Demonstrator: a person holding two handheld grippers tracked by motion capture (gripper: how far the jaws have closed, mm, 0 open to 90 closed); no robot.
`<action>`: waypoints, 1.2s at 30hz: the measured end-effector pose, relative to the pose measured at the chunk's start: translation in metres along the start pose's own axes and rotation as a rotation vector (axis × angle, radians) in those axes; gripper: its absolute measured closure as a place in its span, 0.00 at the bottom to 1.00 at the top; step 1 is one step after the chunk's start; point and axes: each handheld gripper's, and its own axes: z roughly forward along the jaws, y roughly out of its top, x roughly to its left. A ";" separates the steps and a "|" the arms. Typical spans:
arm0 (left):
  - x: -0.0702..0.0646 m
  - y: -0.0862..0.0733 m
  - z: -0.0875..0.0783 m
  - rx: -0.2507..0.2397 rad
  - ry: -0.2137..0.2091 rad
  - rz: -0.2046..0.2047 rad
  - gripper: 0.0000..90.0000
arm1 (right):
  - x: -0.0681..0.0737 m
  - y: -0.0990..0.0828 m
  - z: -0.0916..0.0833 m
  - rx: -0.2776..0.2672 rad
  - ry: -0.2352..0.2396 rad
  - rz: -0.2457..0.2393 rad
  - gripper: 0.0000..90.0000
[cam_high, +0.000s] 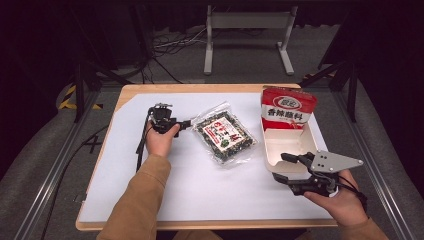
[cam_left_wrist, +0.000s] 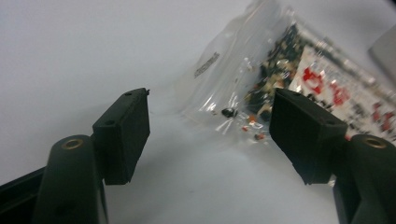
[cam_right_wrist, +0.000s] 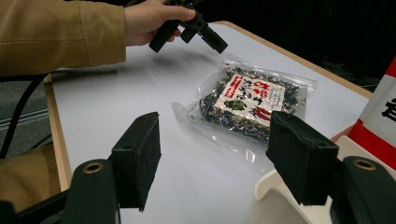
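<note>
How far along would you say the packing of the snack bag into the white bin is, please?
Done: a red packet already stands in the white bin. In hand: the left gripper, jaws open, reaches the clear snack bag, not gripping it. The right gripper waits open at the bin. Left: grasping, lifting and placing the bag.

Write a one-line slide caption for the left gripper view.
Open left gripper nears the corner of a clear snack bag on the white table.

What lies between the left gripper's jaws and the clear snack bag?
Nothing but bare white table cover. In the left gripper view, the left gripper stands open just short of the snack bag, whose clear corner reaches toward the gap.
</note>
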 end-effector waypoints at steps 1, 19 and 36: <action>-0.001 0.003 -0.001 -0.008 0.010 0.015 0.37 | 0.000 -0.001 -0.001 0.001 -0.003 0.001 0.39; 0.011 0.020 0.040 0.058 -0.021 0.078 0.57 | 0.000 -0.012 -0.004 0.018 -0.004 0.021 0.39; 0.002 0.015 0.044 0.105 -0.026 0.127 0.91 | 0.002 -0.012 -0.001 0.017 0.004 0.013 0.39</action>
